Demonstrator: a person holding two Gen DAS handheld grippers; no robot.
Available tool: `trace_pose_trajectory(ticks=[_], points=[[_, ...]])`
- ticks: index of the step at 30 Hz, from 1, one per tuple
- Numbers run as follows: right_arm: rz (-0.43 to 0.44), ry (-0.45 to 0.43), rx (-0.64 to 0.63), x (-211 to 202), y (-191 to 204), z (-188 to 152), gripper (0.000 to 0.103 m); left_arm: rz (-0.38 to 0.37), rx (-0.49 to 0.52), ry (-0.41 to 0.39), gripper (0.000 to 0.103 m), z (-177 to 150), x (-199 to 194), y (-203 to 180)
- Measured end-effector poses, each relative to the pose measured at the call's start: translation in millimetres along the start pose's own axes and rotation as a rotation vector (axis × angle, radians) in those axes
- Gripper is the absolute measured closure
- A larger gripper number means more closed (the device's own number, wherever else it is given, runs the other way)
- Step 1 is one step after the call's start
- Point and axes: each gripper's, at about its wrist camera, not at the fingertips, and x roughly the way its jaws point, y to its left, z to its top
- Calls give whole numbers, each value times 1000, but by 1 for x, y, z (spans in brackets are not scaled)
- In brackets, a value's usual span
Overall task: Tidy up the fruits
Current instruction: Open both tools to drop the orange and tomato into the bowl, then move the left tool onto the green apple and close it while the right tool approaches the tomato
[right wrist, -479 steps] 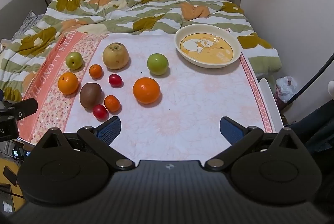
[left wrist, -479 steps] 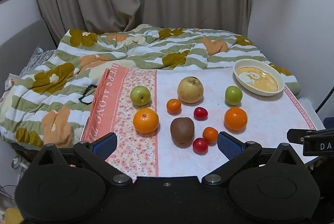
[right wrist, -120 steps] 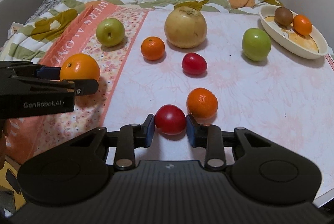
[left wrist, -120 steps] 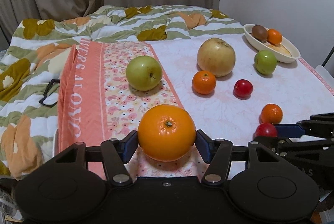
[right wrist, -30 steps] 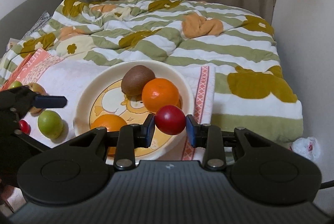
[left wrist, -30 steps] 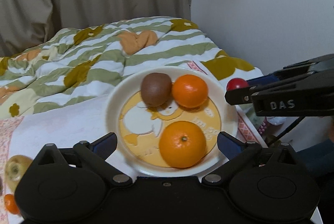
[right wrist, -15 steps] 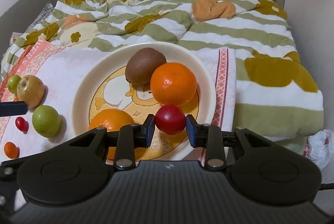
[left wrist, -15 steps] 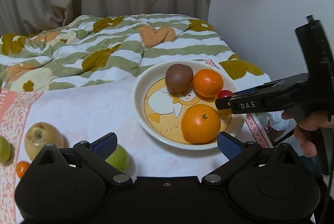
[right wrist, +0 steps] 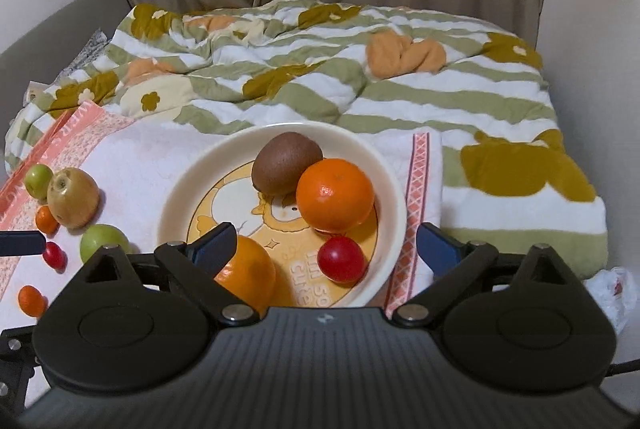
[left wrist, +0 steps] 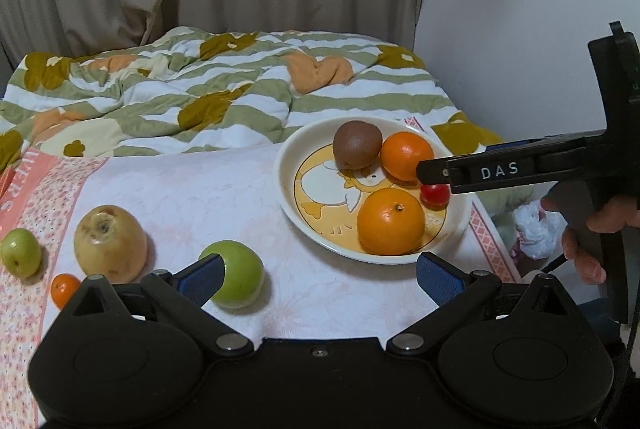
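Where the left wrist view looks down, the left gripper (left wrist: 320,275) stands with jaws wide apart and nothing between them, above the pale cloth (left wrist: 192,197); a green apple (left wrist: 238,275) sits just behind its left finger; further left a yellow pear (left wrist: 110,243), small green apple (left wrist: 20,252) and small orange (left wrist: 64,289); the bowl (left wrist: 288,205) holds a kiwi (left wrist: 357,145), two oranges (left wrist: 407,155) (left wrist: 391,221) and a red fruit (left wrist: 435,195), the right gripper (left wrist: 430,171) reaching over its rim. In the right wrist view, the right gripper (right wrist: 326,241), jaws just opened wide, grips nothing; the red fruit (right wrist: 343,260) lies free in the bowl (right wrist: 176,205) below, beside the oranges and kiwi (right wrist: 286,163)
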Motion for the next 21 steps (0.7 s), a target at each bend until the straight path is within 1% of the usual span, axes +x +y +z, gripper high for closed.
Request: trace_pose_trajectory(ticks=[7,13,15,18,21], points=[[-20,-18,6,-35,6,-2,0,13,-10,-61,0,-5,-32,-1],[-50,-42,-45,-64,21,-7,0,56,-18,-126,0,-9,-66,8],[-59,-53,-61,-75,29,-9,0,80,-20,-146,0,-11,-80,14],[-68,-47,-93,-91,42,-8,0,105,-31,-167,0,-15,-99,25],[-82,-61,-94,-108,60,-8,0,122,-52,-165,0,-20,-119,43]])
